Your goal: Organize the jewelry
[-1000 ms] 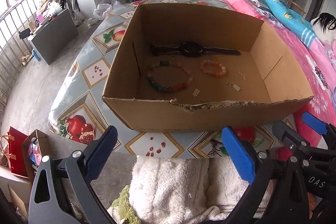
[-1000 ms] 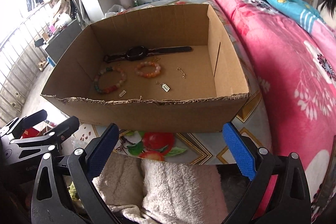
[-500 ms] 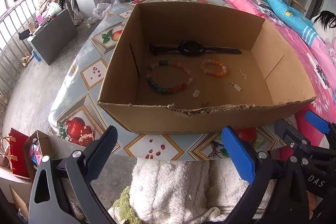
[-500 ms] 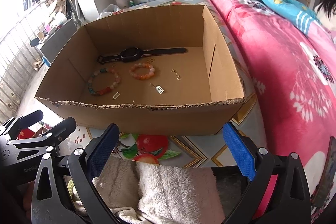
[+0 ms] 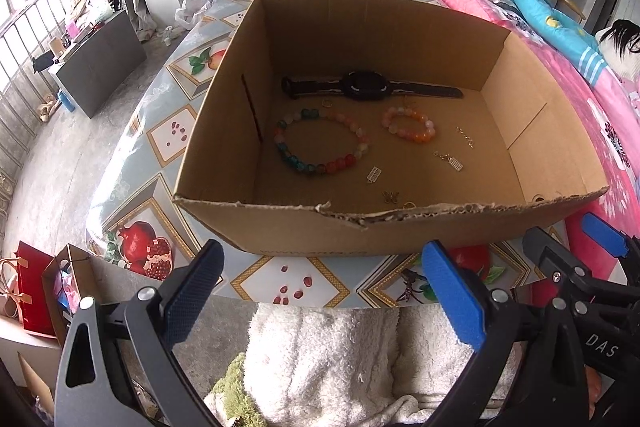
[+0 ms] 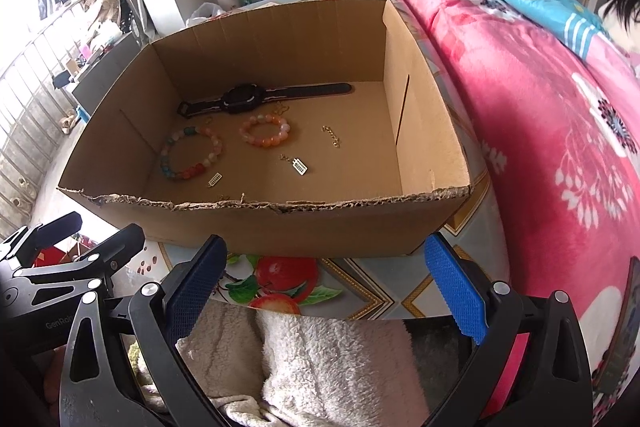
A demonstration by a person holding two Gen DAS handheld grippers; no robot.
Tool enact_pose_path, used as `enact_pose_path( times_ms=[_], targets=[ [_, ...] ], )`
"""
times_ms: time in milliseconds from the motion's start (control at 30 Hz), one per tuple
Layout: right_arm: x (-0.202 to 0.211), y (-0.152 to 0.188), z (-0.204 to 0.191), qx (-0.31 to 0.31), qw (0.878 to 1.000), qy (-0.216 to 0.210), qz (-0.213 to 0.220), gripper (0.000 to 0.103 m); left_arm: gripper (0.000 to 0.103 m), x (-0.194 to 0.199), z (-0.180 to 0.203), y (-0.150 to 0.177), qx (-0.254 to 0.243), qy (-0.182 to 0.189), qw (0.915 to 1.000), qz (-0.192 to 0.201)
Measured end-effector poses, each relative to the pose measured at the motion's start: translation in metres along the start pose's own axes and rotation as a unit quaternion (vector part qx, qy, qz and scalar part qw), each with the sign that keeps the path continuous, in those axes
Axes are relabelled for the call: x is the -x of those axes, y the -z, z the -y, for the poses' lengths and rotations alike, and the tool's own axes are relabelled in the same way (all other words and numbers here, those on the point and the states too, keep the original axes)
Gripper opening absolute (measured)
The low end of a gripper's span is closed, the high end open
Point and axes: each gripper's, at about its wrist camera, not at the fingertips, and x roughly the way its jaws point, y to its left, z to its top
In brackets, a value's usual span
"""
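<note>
The left tongs [image 5: 324, 291] hung with their blue pads spread wide and nothing between them, short of the near edge of the counter [image 5: 168, 135], over a white fleece garment [image 5: 332, 355]. The right tongs [image 6: 326, 287] were likewise spread and empty, just beside the left ones at the same edge.

On the fruit-patterned counter stood an open cardboard box [image 5: 400, 231] with a ragged near rim, and all the jewelry lay on its floor. A black wristwatch [image 5: 366, 91] stretched along the far wall. In front of it, toward the box's left side, lay a large multicolored bead bracelet [image 5: 320, 141]; to its right, apart from it, was a smaller orange-and-pink bead bracelet [image 5: 408, 125]. Further right rested a short gold chain [image 5: 466, 137] and a small rectangular charm [image 5: 454, 161]. A second rectangular charm [image 5: 374, 174] lay just beside the large bracelet, and a butterfly-shaped charm [image 5: 391, 197] sat near the front wall.

A pink floral blanket [image 6: 540, 131] covered the bed to the counter's right.
</note>
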Motion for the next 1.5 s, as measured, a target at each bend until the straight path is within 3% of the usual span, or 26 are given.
enact_pose_path(
  times_ms=[1500],
  targets=[
    [-0.022,-0.003,0.004,-0.022,0.999,-0.005,-0.04,0.095,0.097,-0.023,-0.003,-0.011,0.0,0.011,0.9992,-0.04]
  ],
)
